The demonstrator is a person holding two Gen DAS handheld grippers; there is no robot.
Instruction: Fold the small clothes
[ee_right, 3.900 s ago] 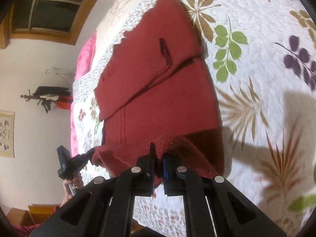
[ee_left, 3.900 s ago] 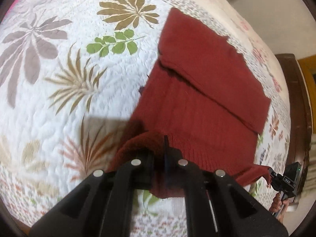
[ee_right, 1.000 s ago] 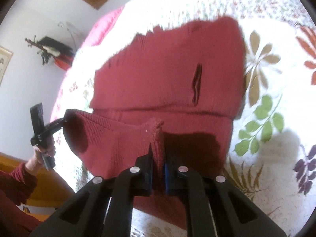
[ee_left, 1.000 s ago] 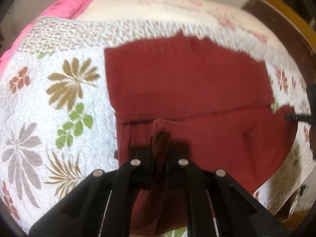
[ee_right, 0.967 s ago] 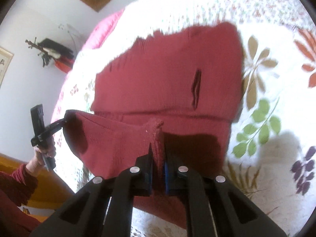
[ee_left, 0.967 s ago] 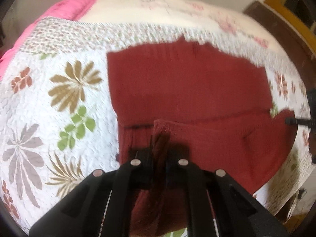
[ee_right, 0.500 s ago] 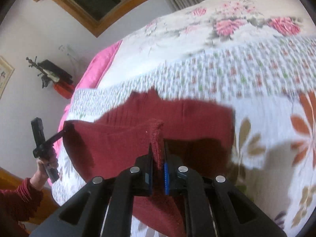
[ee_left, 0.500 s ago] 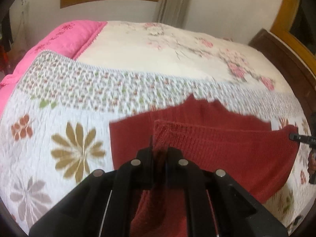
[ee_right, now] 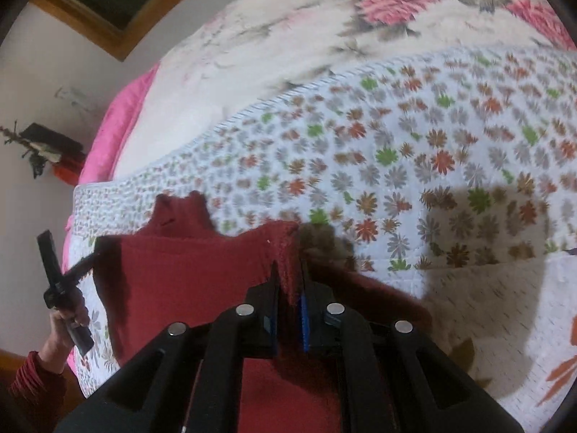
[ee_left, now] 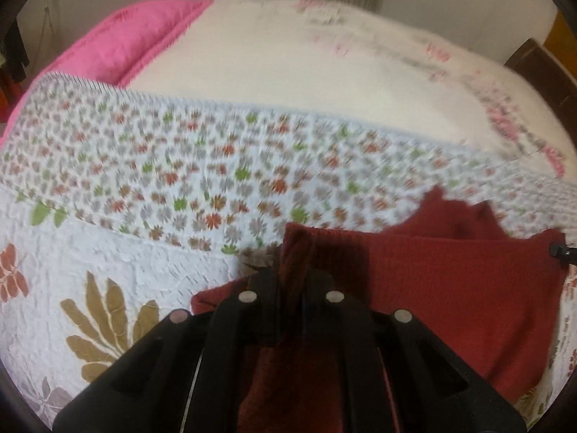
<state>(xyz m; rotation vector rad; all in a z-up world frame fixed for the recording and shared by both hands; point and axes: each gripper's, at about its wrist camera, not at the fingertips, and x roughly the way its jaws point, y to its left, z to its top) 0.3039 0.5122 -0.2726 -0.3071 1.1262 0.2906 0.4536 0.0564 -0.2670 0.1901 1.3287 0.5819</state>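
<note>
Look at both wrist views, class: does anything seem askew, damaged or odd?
Nothing looks damaged or spilled. The red knit sweater is mid-fold: the left gripper and right gripper each pinch a corner of its hem over the floral quilt, and the collar pokes out beyond it, as expected.

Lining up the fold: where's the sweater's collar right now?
In the right wrist view the collar pokes out upper left of the sweater, on the quilt, between both grippers.
</note>
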